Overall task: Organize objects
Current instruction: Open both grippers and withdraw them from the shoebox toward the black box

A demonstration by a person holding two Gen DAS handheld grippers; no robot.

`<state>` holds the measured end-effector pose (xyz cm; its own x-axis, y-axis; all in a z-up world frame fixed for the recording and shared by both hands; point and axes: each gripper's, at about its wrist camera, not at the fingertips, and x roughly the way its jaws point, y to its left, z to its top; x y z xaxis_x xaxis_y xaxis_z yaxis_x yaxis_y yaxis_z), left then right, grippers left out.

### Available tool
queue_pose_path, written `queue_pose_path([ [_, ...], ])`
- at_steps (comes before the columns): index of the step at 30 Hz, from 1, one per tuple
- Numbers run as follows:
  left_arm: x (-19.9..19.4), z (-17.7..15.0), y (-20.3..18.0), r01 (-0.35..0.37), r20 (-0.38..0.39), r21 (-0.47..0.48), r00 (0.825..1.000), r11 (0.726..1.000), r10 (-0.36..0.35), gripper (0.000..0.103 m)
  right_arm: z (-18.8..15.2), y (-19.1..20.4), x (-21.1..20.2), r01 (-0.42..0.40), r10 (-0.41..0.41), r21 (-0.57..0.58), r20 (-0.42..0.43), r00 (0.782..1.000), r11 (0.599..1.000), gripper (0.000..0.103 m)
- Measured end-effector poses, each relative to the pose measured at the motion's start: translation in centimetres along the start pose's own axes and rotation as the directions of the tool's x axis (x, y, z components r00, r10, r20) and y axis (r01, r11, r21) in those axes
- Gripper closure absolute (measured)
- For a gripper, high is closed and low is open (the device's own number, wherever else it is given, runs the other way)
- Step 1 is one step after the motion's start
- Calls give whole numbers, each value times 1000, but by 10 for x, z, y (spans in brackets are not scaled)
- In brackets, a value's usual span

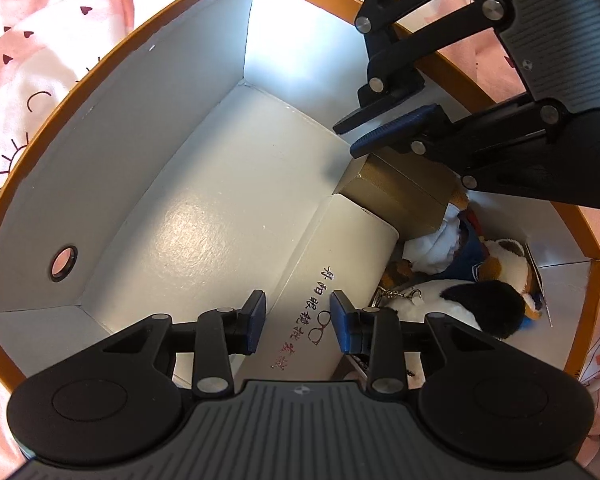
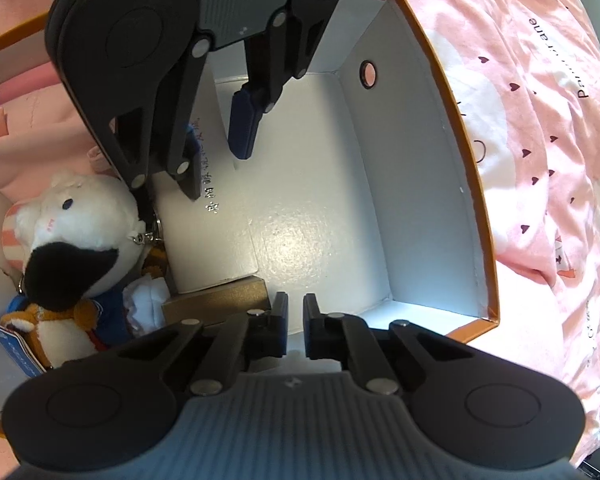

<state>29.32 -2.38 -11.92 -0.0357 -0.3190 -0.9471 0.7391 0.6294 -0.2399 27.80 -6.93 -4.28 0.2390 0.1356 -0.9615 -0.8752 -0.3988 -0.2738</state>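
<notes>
An orange storage box with white inner walls lies open on a bed. A long white carton printed with lettering and a glasses logo lies inside it. My left gripper straddles that carton from above, its blue pads against the two long sides. In the right wrist view the left gripper hangs over the white carton. My right gripper is shut on nothing, just above a gold box. The left wrist view shows the right gripper over that gold box.
Plush toys with keychains fill the box's end beside the cartons; a white and black one lies on top. A round hole pierces one wall. Bare white floor takes up the other half. Pink patterned bedding surrounds everything.
</notes>
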Motion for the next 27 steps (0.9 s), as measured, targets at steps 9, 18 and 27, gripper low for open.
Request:
queue_pose_path([
  [9, -82, -40, -10, -127, 164, 14, 979, 992, 123, 62, 5, -1, -42, 125, -157, 212, 145, 977, 969, 73],
  [18, -114, -43, -59, -304, 173, -132, 930, 944, 324, 62, 39, 85, -92, 113, -276, 398, 379, 883, 910, 62],
  [27, -159, -132, -41, -339, 45, -424, 918, 840, 394, 50, 116, 90, -91, 55, -236, 342, 516, 823, 938, 55],
])
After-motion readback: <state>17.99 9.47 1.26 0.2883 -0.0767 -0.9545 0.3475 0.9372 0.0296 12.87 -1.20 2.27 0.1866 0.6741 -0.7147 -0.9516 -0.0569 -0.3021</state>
